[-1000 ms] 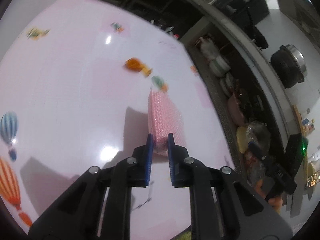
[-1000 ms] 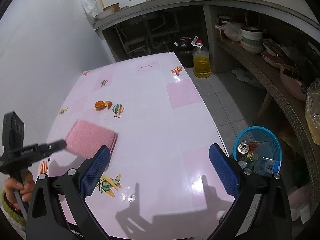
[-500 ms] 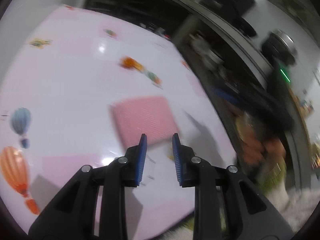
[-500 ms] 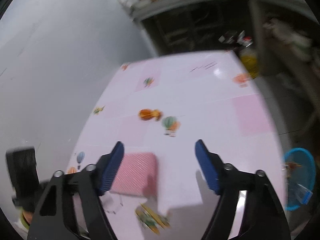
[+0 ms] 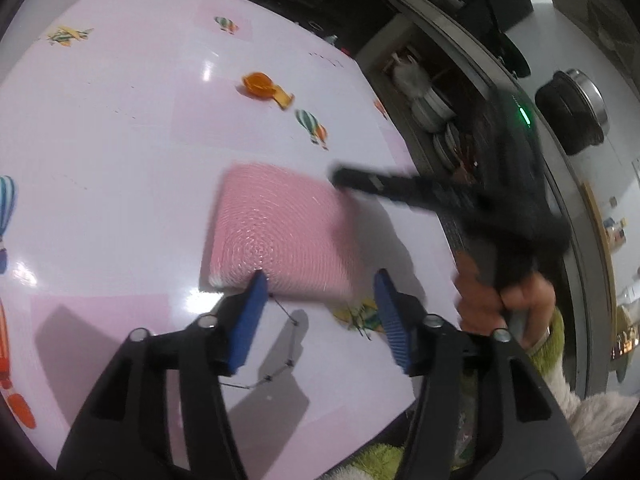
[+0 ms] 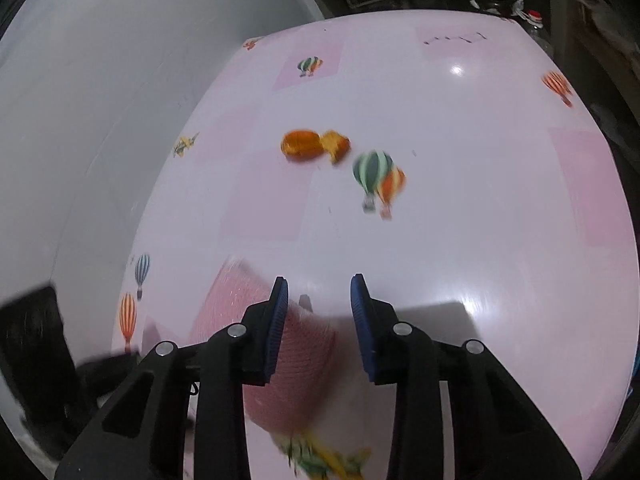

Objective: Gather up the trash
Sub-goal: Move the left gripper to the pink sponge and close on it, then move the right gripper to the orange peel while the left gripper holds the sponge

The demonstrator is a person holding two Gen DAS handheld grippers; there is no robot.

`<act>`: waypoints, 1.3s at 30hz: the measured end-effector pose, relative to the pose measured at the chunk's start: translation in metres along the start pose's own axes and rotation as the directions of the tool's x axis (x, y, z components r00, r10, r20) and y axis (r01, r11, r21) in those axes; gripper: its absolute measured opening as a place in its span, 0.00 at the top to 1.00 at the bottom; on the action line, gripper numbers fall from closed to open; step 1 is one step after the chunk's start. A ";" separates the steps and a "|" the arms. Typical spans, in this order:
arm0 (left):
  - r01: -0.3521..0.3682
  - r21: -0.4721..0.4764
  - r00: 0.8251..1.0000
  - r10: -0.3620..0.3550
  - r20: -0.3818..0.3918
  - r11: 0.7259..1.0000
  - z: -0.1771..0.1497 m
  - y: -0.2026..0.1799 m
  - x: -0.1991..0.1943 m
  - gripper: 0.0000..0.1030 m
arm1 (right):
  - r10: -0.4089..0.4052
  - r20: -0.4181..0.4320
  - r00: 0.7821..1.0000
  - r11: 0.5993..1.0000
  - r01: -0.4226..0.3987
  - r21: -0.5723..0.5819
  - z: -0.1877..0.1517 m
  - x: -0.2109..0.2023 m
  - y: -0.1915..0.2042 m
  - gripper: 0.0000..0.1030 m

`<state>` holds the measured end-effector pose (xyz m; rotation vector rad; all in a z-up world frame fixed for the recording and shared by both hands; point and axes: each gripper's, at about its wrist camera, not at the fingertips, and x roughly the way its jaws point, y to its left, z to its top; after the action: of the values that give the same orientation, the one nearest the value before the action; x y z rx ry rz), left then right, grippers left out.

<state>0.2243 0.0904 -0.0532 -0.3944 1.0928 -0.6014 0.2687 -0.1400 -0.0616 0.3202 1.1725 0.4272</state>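
A pink textured pad (image 5: pixel 280 232) lies flat on the pink-and-white table (image 5: pixel 120 140). My left gripper (image 5: pixel 319 280) sits at the pad's near edge. Its jaws are opening and the pads touch nothing. My right gripper (image 6: pixel 319 280) points down at the pad (image 6: pixel 240 304). Its jaws are closing with a corner of the pad between them, not pressed. In the left wrist view one of its fingers (image 5: pixel 384 186) reaches the pad's far right corner, with a hand (image 5: pixel 504 292) behind it. An orange candy-like piece (image 5: pixel 260 84) (image 6: pixel 312 146) lies farther back.
Balloon and plane prints cover the tabletop. A grey wall (image 6: pixel 80 120) borders its left side. Beyond the right edge runs a counter shelf with stacked dishes (image 5: pixel 432 108) and a dark pot (image 5: pixel 572 112). A bottle top (image 6: pixel 532 20) shows past the far corner.
My left gripper let go of the pink pad, which now lies flat, and its jaws widened. My right gripper swung left and down over the pad while its jaws narrowed.
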 end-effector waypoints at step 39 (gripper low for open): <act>-0.390 0.133 0.918 0.396 -0.018 0.911 0.000 -0.027 0.034 0.23 | -0.225 0.181 0.957 0.955 0.181 0.233 -0.112 -0.083 -0.045 0.46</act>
<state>0.2282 0.0475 -0.0617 -0.0435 1.1312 -0.3181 0.1444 -0.2175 -0.0545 0.4156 1.0367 0.0822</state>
